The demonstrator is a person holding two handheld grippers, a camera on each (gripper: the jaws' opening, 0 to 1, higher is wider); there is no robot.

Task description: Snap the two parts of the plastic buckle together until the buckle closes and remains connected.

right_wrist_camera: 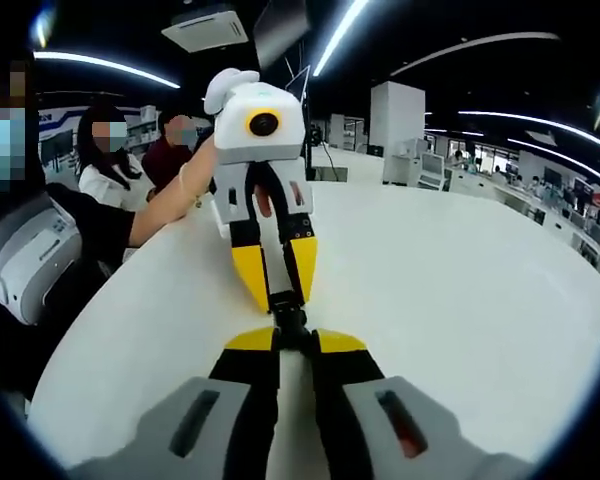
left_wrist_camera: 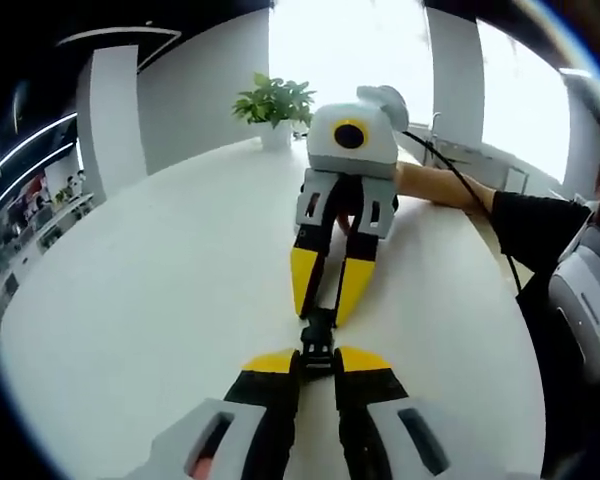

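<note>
Black buckle [left_wrist_camera: 318, 338]; both halves gripped

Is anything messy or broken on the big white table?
Nothing stands out. The black buckle sits straight between the left gripper and the right gripper, and the white table shows no spills or damage.

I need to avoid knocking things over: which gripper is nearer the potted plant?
Right. In the left gripper view the right gripper reaches in from the far side, where the potted plant stands behind it; the left gripper sits across the black buckle, farther from the plant.
</note>
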